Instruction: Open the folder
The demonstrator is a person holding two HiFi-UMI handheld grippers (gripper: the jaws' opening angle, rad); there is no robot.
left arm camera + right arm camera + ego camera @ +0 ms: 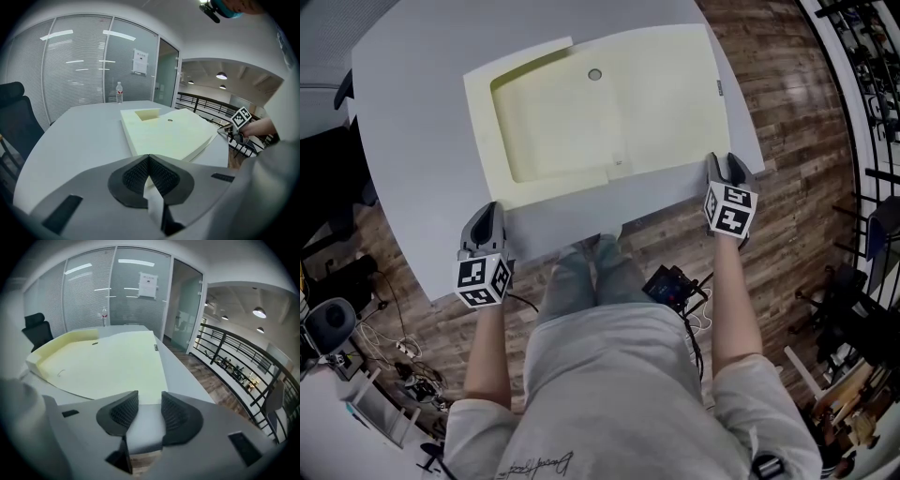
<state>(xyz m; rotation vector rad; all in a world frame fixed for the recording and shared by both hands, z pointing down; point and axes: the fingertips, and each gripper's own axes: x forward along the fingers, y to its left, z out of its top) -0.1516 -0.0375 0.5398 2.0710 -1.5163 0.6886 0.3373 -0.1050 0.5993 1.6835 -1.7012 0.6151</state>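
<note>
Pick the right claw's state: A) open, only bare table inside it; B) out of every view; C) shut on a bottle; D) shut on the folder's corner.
A: in the right gripper view the right claw stands open with grey table showing through it, and the folder lies just ahead.

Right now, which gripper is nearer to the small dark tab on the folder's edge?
Right. The right gripper is at the folder corner nearest the tab; the left gripper is at the opposite near corner.
</note>
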